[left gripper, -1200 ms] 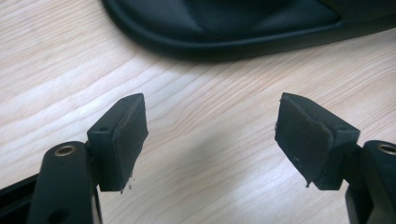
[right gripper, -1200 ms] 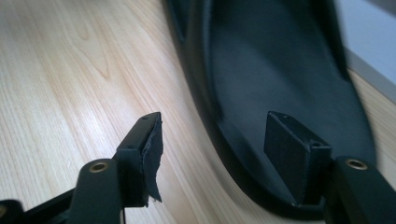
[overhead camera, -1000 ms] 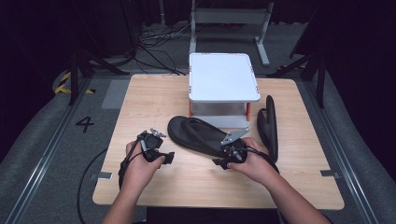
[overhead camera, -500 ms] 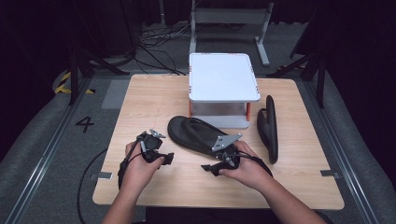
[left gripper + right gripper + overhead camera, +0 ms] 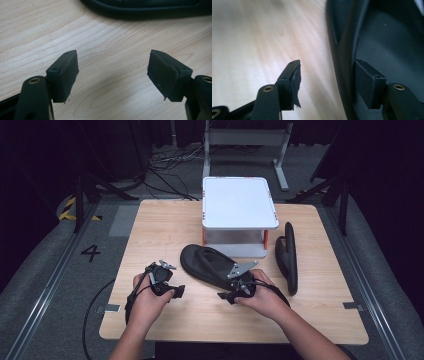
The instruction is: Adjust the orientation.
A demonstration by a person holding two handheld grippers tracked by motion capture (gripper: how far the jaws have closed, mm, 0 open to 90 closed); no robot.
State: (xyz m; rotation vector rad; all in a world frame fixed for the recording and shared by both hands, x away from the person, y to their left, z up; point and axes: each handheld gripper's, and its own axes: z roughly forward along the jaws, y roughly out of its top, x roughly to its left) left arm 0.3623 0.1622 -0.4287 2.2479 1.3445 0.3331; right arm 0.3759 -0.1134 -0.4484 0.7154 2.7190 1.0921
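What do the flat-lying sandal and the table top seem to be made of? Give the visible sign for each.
Sandal: probably rubber or foam, matt black; in the right gripper view its moulded edge looks smooth with only a dull sheen. Table top: light wood or wood-look laminate; grain lines show in the left gripper view.

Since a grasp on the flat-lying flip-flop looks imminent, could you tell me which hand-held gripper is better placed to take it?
Right: the right hand-held gripper already straddles the flip-flop's edge, its jaws just closing; the left hand-held gripper hangs open over bare table.

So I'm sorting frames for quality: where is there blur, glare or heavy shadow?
Right gripper view: tabletop washed out by glare and soft at the top, sandal nearly featureless black. Left gripper view: sharp, with a soft shadow on the wood between the pads. High view: table lit, surroundings dark.
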